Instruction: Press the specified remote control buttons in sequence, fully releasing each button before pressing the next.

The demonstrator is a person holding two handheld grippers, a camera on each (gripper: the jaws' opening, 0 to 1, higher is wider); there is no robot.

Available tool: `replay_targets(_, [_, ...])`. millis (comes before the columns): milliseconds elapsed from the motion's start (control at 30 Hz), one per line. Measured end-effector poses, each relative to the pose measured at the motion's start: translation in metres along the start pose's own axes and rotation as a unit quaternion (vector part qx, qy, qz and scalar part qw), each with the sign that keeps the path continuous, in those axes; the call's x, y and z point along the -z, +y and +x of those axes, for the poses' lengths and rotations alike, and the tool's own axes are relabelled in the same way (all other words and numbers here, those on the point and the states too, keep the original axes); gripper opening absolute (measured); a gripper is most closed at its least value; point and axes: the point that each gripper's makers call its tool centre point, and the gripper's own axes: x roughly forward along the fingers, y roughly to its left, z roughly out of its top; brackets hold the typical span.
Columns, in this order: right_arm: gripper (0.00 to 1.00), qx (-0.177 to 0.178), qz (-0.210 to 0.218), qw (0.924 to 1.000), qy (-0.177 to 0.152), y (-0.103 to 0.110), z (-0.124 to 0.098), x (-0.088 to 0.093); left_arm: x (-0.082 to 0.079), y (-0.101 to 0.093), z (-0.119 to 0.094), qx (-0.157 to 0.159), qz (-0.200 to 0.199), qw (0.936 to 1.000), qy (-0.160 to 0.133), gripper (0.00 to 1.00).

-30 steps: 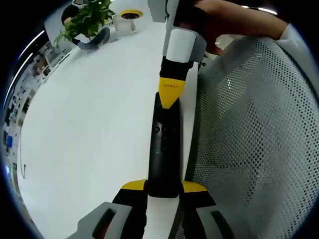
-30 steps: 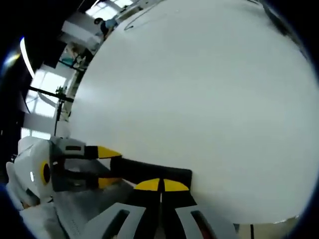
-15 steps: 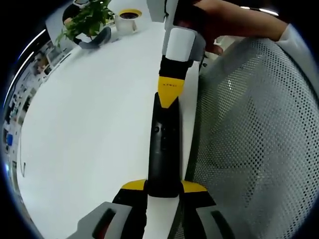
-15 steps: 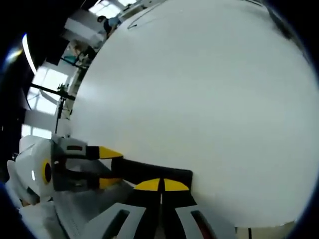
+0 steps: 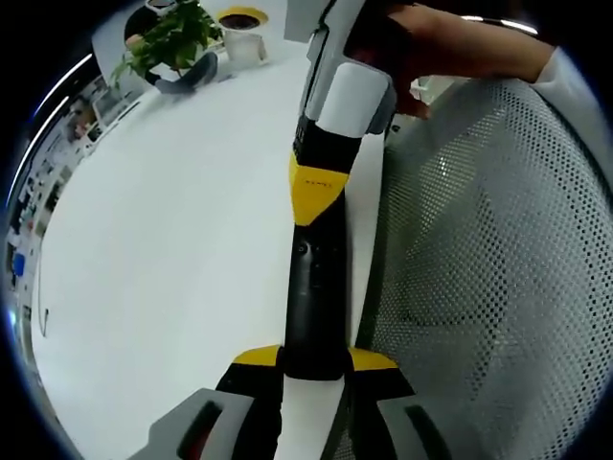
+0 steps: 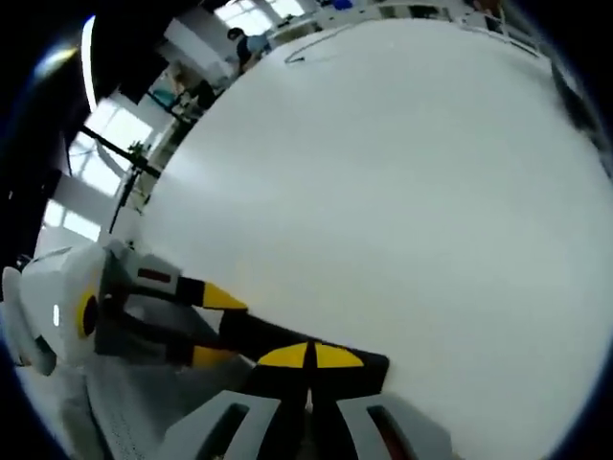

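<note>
Clamped around the near end of the black remote control [image 5: 314, 307], the left claw [image 5: 314, 362] holds it pointing away over the white surface [image 5: 172, 240], its yellow-tipped jaws pressed to either side of the body. In the right gripper view the same left claw [image 6: 213, 326] comes in from the left, gripping the remote [image 6: 287, 343], which lies just above the surface [image 6: 402, 192].

At the remote's far end the right claw [image 5: 313, 187] comes down from above with its jaws together, the yellow tip resting on the upper part of the remote's face, just above two small round buttons. In its own view the right claw [image 6: 309, 356] shows its jaws drawn together with only a thin seam between them, lying over the remote.

A hand [image 5: 421, 48] grips the right claw's body. A grey mesh chair back [image 5: 479, 268] stands just beside the remote, along the surface's edge. Far across the surface sit a green potted plant [image 5: 168, 43] and a white cup [image 5: 239, 29] with a yellow rim and something dark inside; what it is cannot be told.
</note>
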Motion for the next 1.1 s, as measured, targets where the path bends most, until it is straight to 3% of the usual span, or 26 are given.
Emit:
replay_targets(533, [0.0,0.001,0.032,0.9995,0.003,-0.0081,0.0005,0.0007,-0.0009,0.0014,-0.0007,-0.001,-0.003,1.0,-0.006,0.24])
replay_targets(800, [0.0,0.013,0.007,0.9999,-0.007,-0.0074,0.0019,0.0013,-0.0009,0.001,-0.0007,-0.001,-0.003,1.0,-0.007,0.24])
replay_targets(900, [0.0,0.029,-0.03,0.9991,-0.009,-0.0072,0.0032,0.0012,-0.0008,0.0012,-0.0007,0.0,-0.003,1.0,-0.007,0.24])
replay_targets(1100, [0.0,0.03,-0.039,0.9987,-0.011,-0.0077,0.0025,0.0012,-0.0011,0.0009,-0.0006,0.001,-0.001,1.0,-0.004,0.24])
